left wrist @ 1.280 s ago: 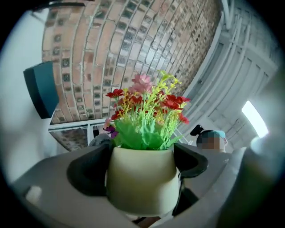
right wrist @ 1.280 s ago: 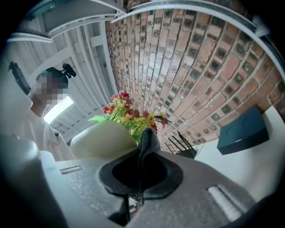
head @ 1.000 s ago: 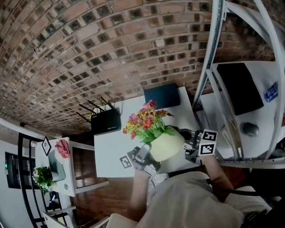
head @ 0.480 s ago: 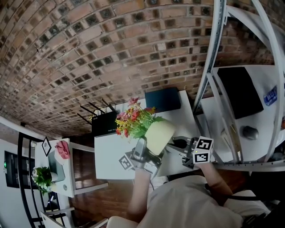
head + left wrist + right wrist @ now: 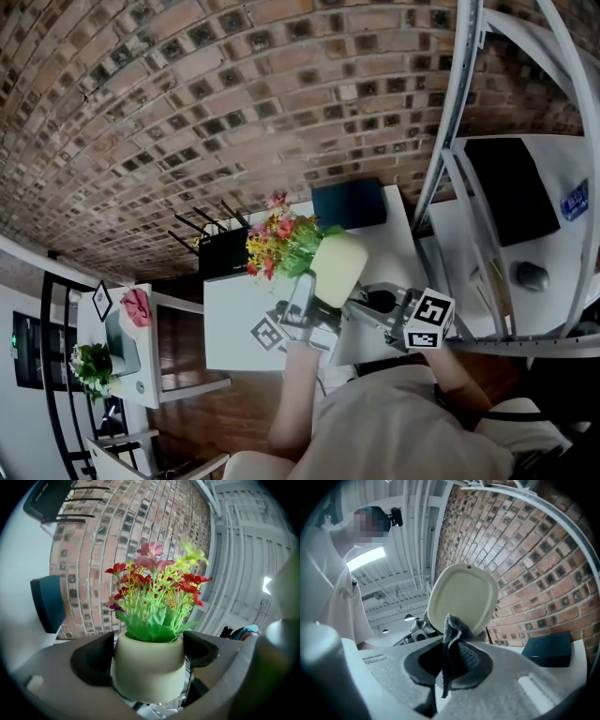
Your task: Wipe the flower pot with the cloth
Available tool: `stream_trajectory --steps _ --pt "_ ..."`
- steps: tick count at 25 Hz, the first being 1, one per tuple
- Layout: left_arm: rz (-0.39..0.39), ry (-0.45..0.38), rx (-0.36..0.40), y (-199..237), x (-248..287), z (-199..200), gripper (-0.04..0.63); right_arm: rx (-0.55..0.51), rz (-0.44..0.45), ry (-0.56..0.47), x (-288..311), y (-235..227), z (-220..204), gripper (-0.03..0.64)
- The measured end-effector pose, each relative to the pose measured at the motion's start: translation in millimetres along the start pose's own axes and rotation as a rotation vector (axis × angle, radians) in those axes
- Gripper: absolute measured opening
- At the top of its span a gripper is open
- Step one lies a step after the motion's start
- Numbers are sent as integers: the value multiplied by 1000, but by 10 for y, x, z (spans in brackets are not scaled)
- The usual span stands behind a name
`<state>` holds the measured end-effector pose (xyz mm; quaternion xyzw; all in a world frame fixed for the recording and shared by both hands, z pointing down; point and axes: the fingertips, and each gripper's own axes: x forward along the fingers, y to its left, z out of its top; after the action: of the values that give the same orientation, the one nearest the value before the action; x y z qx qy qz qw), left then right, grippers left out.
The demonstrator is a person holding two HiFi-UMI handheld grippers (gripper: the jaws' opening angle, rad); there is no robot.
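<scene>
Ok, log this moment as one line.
left gripper: shut on flower pot, lifted and tilted | right gripper: shut on cloth | cloth: at pot's underside

You've tipped the flower pot [image 5: 337, 267] sideways in your left gripper [image 5: 317, 292]; its flowers [image 5: 277, 242] now lean toward the router [image 5: 225, 255], its base toward your right gripper [image 5: 367, 302]; the pot sits higher in the head view than before.

Brick wall [image 5: 234, 94], white table [image 5: 234, 323], black router [image 5: 223, 253] and dark teal box [image 5: 349, 202] at its far edge
</scene>
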<state>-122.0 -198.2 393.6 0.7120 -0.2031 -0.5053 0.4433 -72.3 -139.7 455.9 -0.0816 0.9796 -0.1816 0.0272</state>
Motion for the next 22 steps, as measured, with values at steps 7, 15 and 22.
stream_trajectory --steps 7,15,22 --pt "90 7 77 161 -53 31 483 -149 -29 140 125 177 -112 2" --pt "188 16 125 424 -180 28 483 -259 70 124 135 609 242 2" --pt "210 78 141 477 -224 -140 483 -332 -75 52 101 392 761 2"
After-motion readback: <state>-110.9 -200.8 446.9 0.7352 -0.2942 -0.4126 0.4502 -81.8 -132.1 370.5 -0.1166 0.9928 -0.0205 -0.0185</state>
